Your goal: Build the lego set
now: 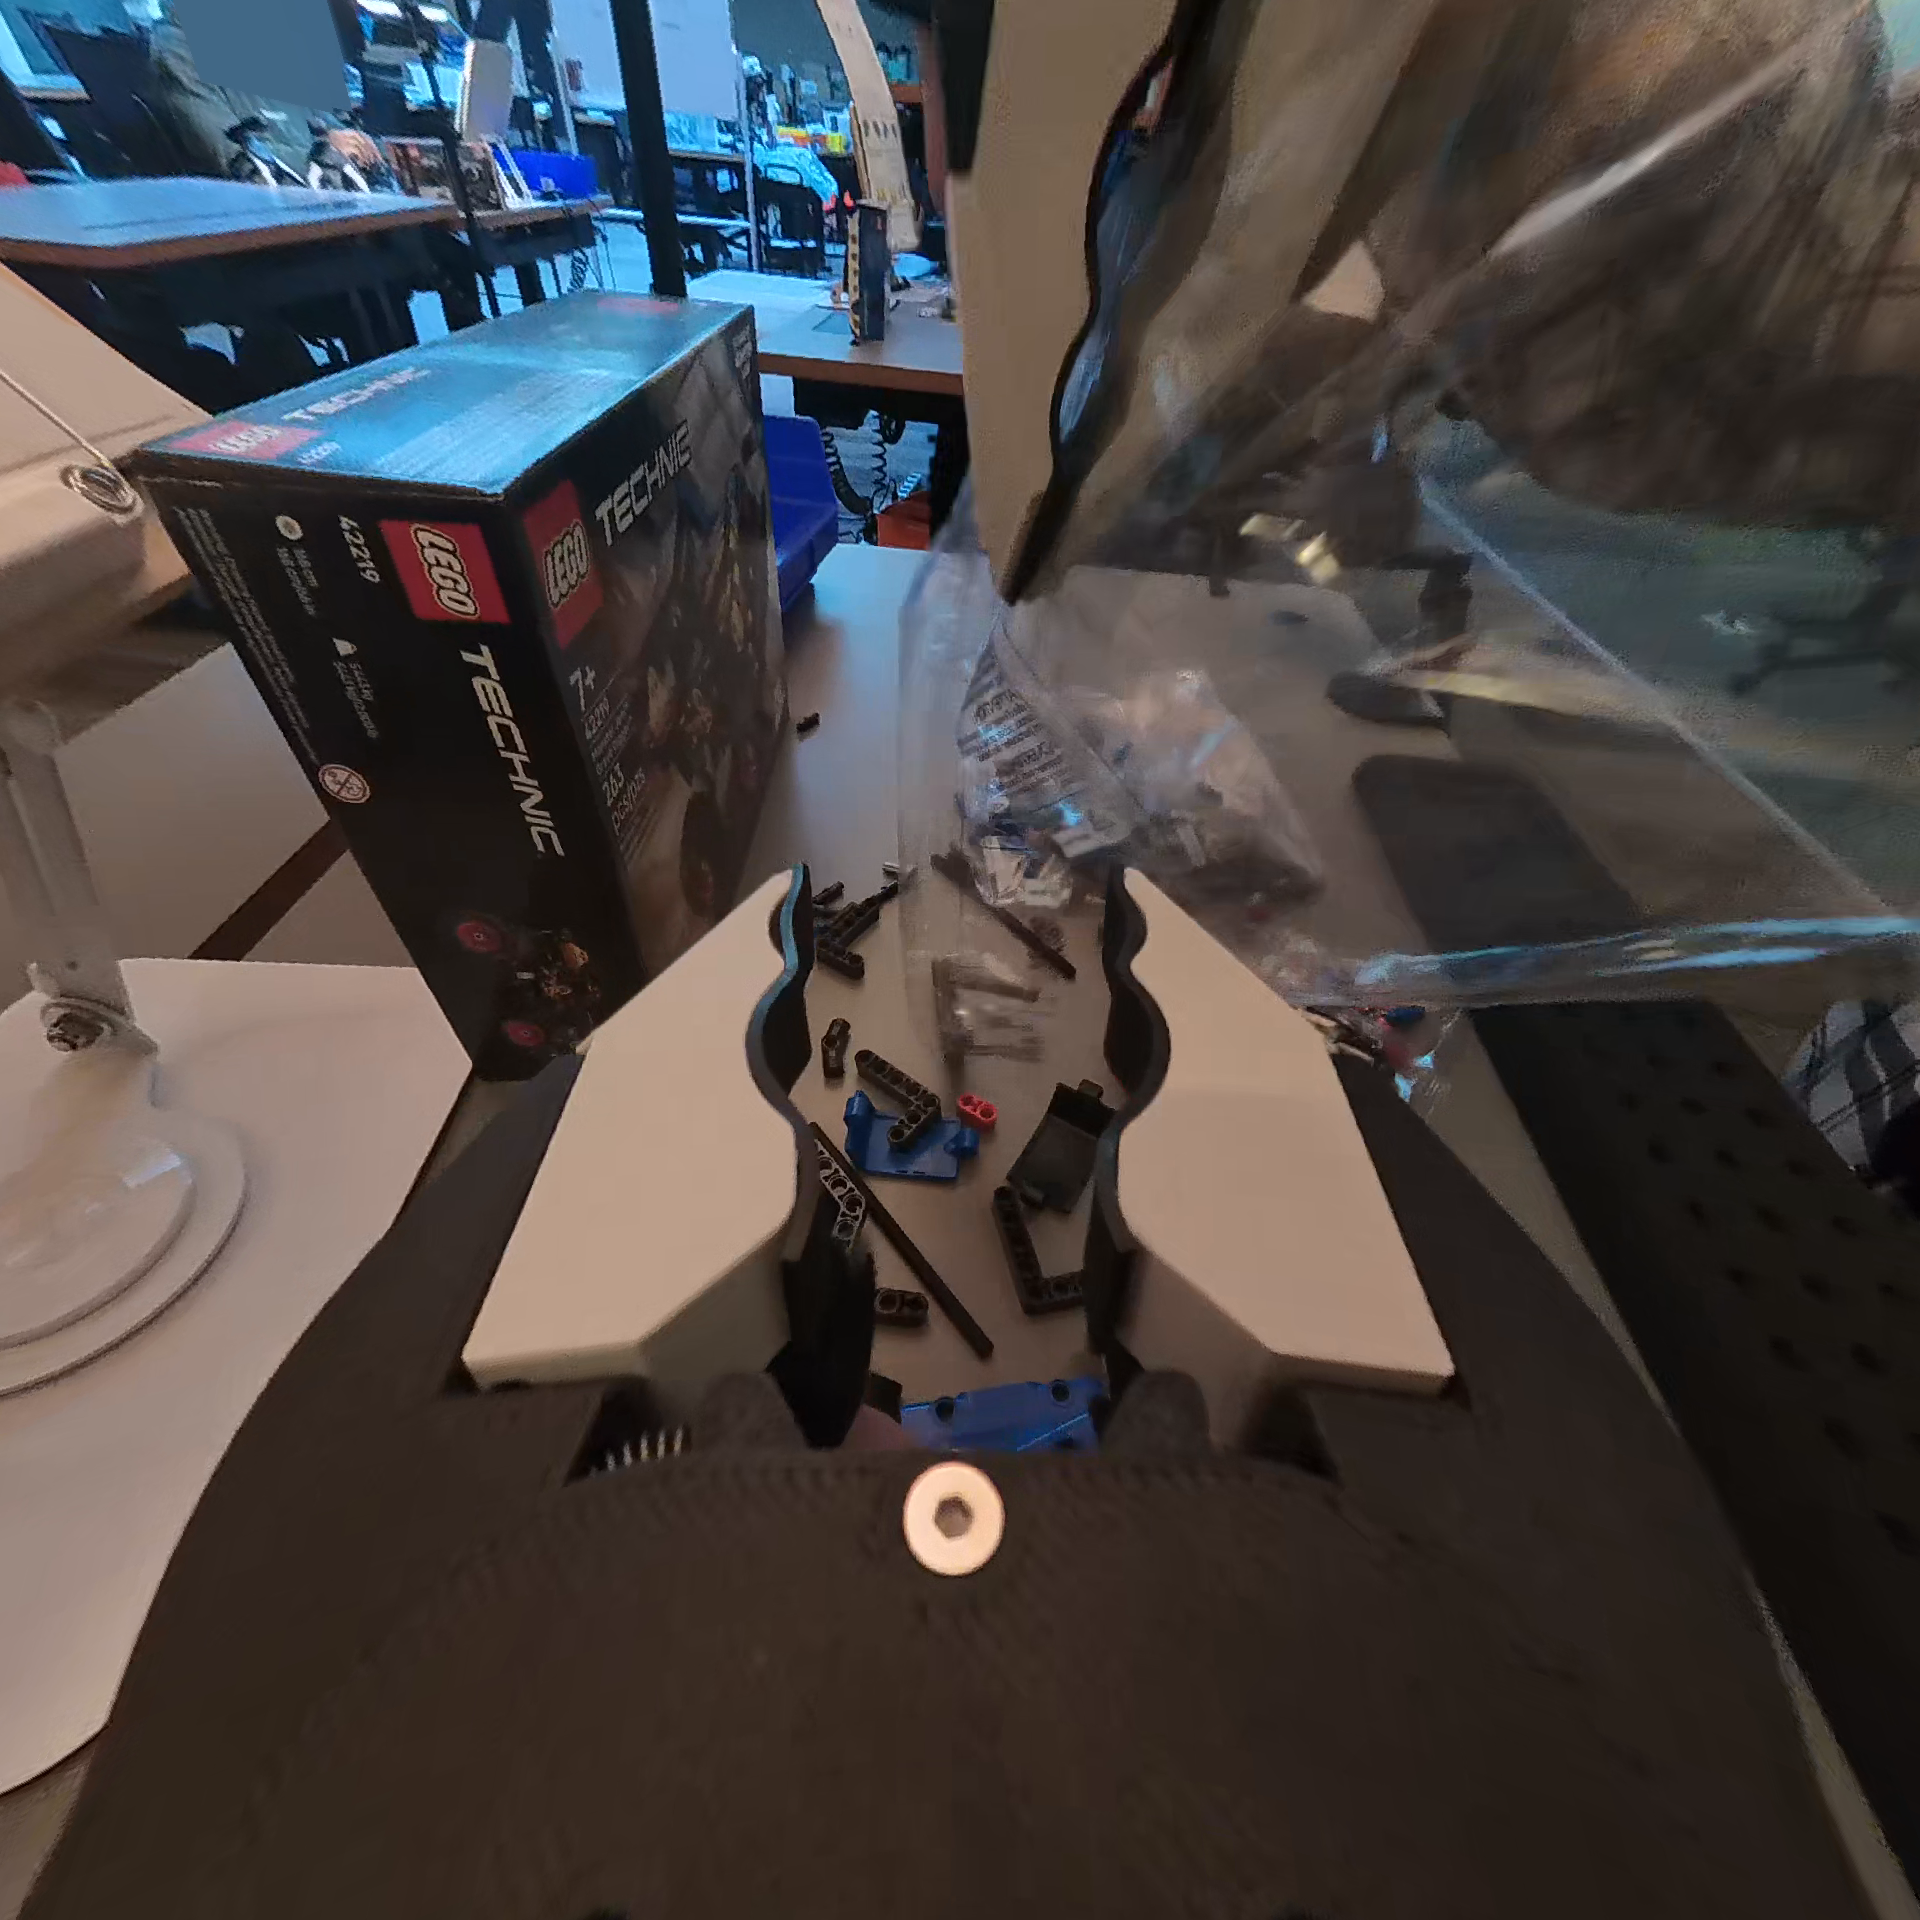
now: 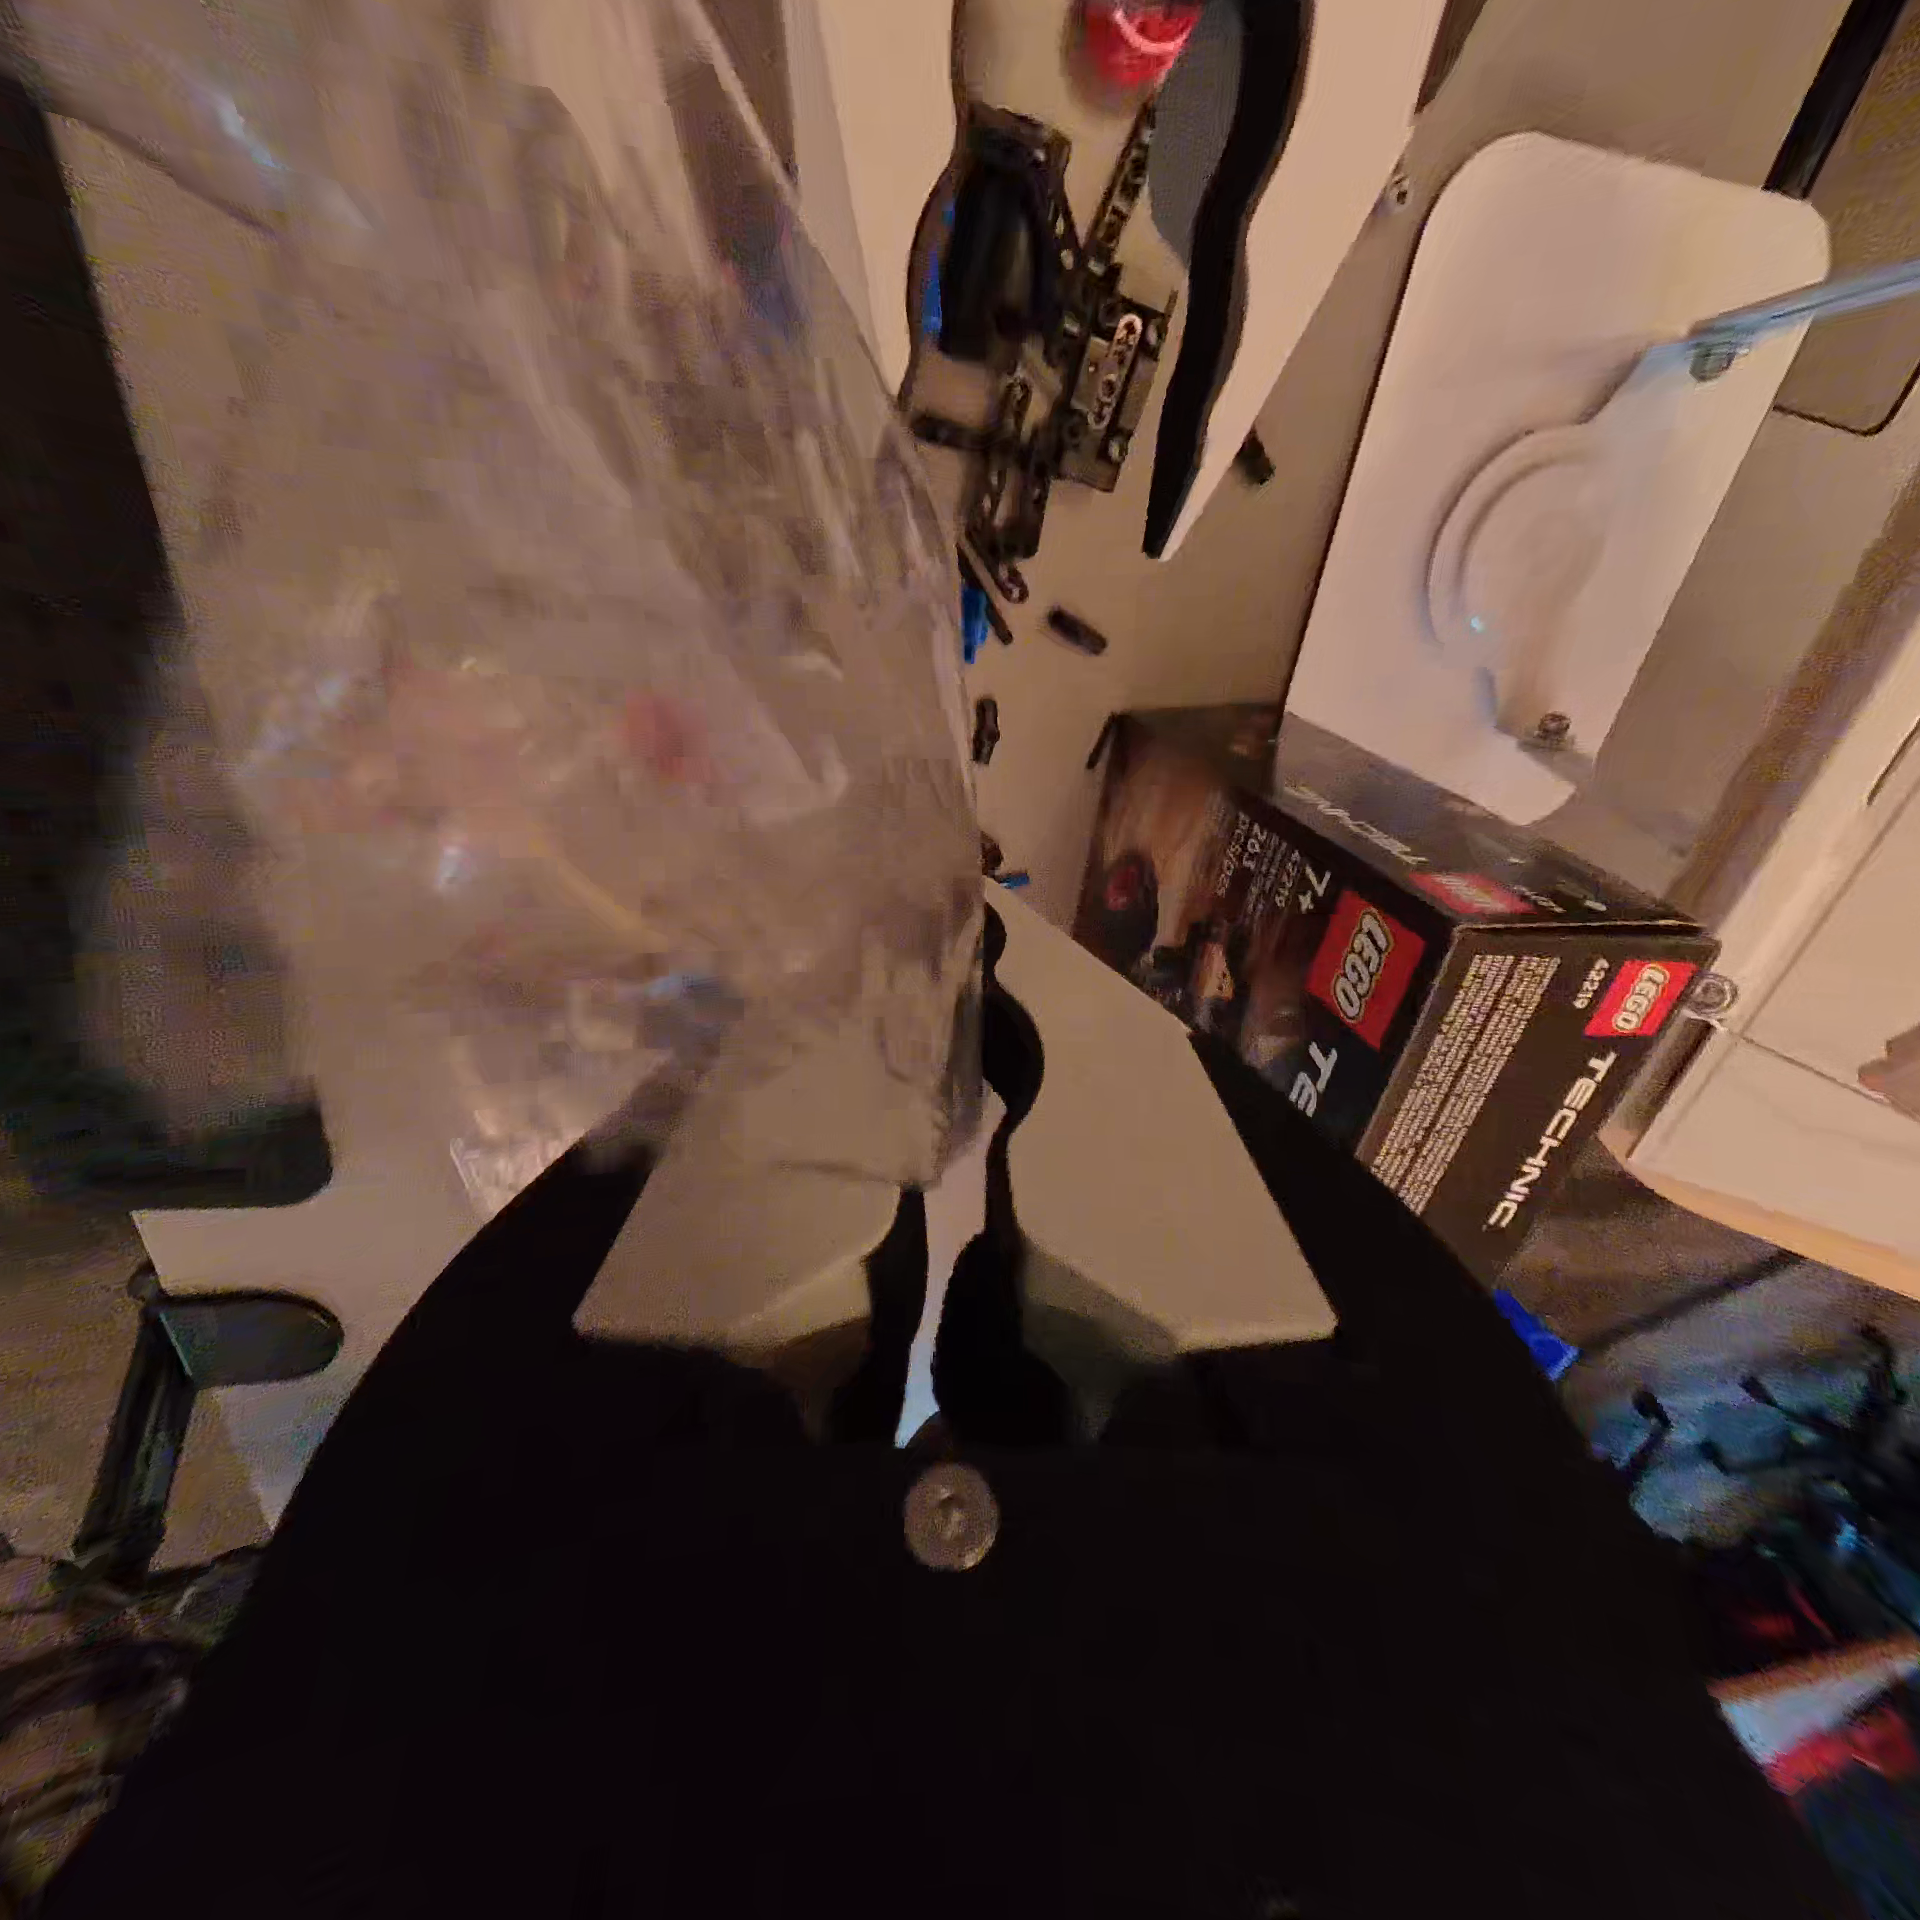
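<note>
Beyond my pale worktable (image 1: 852,644) the room opens into a large workshop. A long brown-topped table (image 1: 208,223) stands on dark legs at the far left, with a dark upright post (image 1: 649,145) beside it and another light table (image 1: 862,332) farther back. Cluttered shelves and blue bins (image 1: 545,171) line the distance under cool, bluish light. Close at my left stands a white stand with a round base (image 1: 114,1195). A black perforated mat (image 1: 1683,1174) lies along the right.
</note>
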A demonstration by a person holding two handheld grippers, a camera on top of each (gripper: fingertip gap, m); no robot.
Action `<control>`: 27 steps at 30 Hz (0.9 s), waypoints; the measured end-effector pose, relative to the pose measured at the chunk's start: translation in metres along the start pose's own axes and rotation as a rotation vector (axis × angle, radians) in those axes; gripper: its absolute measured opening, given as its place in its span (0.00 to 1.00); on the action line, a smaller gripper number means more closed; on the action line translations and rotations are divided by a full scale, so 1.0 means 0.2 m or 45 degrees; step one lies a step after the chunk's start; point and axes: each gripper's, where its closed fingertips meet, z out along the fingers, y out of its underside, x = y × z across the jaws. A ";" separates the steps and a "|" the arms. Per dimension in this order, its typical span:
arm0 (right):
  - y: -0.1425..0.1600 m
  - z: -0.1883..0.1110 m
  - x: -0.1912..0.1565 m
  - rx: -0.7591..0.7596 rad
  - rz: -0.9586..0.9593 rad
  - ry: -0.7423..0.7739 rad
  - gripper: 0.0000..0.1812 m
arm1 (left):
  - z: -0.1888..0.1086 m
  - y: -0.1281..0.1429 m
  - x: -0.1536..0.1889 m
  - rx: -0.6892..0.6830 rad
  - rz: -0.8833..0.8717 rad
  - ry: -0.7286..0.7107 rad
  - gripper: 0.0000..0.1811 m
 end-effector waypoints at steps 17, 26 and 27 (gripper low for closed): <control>-0.03 -0.21 0.15 0.400 0.233 0.088 0.00 | 0.18 0.12 -0.03 -0.167 0.013 -0.012 0.20; 0.57 -0.69 0.28 0.872 0.691 0.459 0.00 | 0.00 -0.12 -0.09 0.073 0.056 -0.295 0.23; 0.68 -0.75 0.30 0.927 0.766 0.489 0.00 | -0.01 -0.12 -0.08 0.059 0.072 -0.320 0.22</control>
